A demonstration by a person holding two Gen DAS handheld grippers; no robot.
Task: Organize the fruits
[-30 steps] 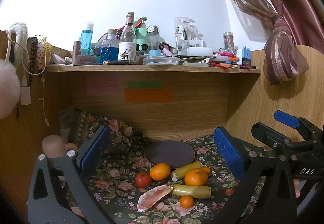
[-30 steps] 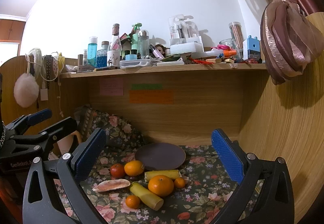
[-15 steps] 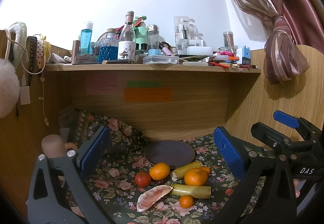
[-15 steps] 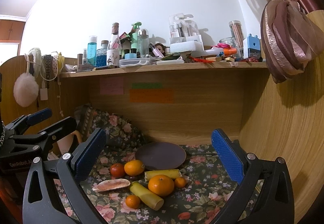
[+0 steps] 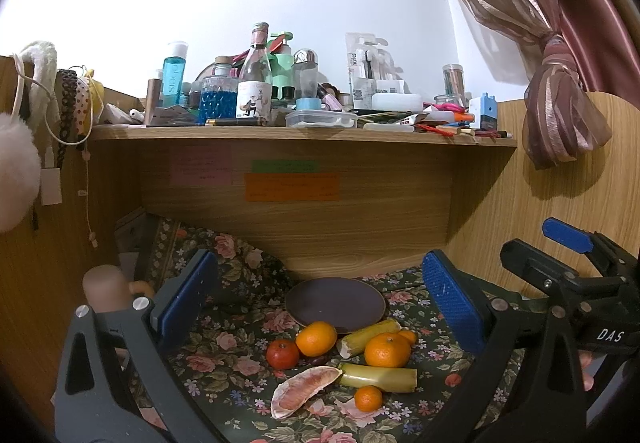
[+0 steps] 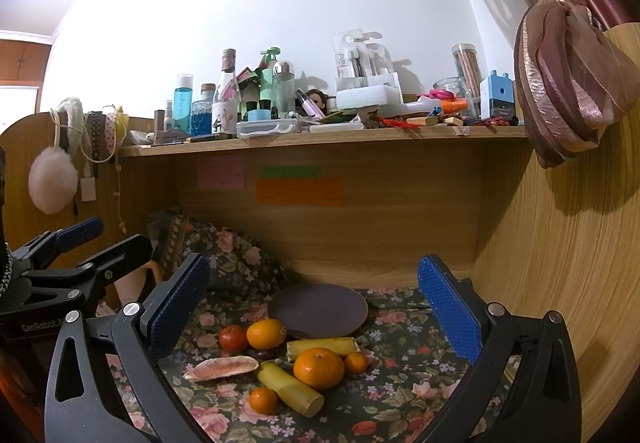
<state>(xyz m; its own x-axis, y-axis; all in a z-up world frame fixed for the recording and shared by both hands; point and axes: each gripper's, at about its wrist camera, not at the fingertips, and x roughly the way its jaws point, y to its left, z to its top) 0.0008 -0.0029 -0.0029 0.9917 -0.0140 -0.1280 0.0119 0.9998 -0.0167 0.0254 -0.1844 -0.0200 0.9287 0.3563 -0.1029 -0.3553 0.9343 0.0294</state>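
Home setting, likely a bedroom desk nook. Wooden desk with side panels and an upper shelf (image 5: 304, 133) crowded with toiletries and clutter: blue-liquid bottle (image 5: 174, 69), glass bottle with illustrated label (image 5: 254, 83), green pump bottle (image 6: 270, 77), plastic food box (image 5: 321, 119), pencil jar (image 6: 466, 65). Sticky notes (image 5: 292, 187) on the back panel. Pink satin curtain (image 5: 560, 111) tied in a knot on the right. Fluffy pompom (image 6: 52, 179) and hairbands (image 5: 74, 99) hung on the left panel. Floral cloth (image 6: 404, 395) covers the tabletop, with a dark plate (image 6: 318, 309) and loose fruit on it.
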